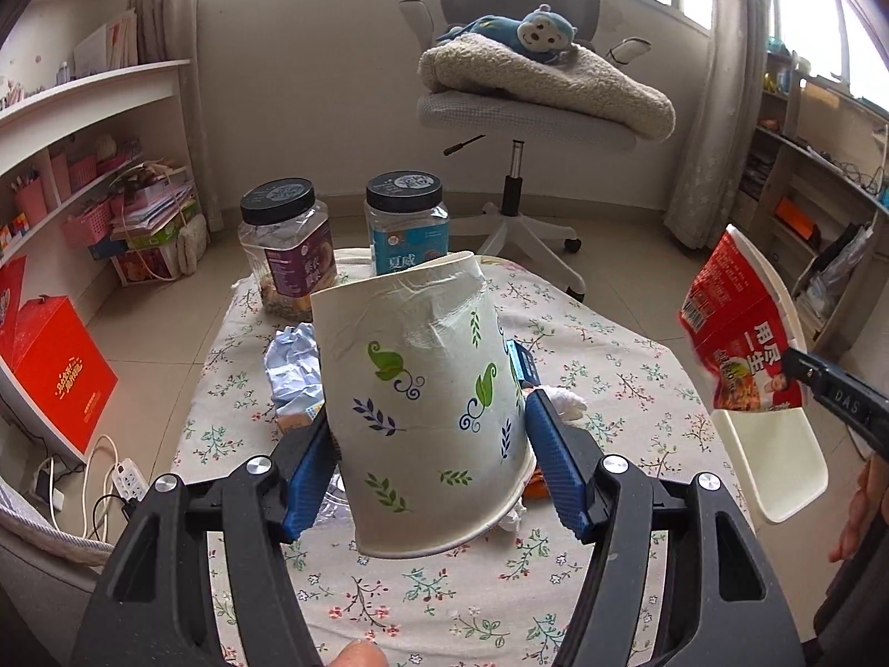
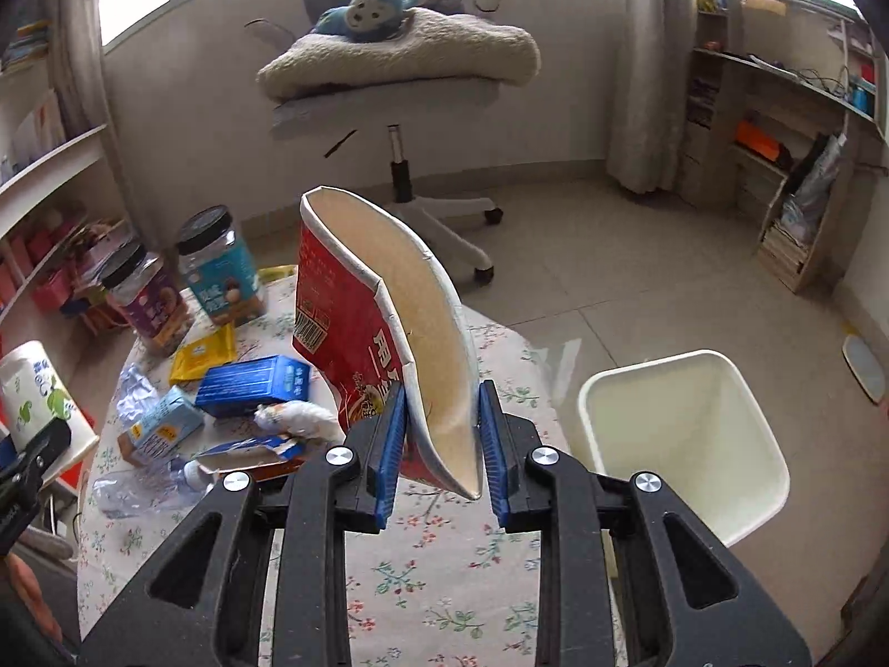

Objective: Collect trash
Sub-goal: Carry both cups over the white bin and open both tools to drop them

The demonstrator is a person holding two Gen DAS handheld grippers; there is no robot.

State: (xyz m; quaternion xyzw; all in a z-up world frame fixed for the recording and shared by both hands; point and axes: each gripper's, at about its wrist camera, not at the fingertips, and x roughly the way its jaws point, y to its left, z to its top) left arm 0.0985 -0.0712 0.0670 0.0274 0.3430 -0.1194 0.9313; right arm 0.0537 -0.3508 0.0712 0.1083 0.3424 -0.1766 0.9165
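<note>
Left gripper (image 1: 428,439): blue pads closed against the sides of a white paper cup (image 1: 422,406) printed with green and blue leaves, held inverted above the floral-cloth surface (image 1: 444,606). Right gripper (image 2: 441,444): jaws clamped on a flattened red noodle bowl (image 2: 383,344), cream interior facing right, raised over the surface edge. A white bin (image 2: 689,439) stands on the floor just beside. Cartons, wrappers and crumpled tissue (image 2: 300,417) lie on the surface.

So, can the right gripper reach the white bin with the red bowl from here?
Probably yes: the white bin stands open beside the table, just right of the right gripper holding the red bowl, with nothing between.
</note>
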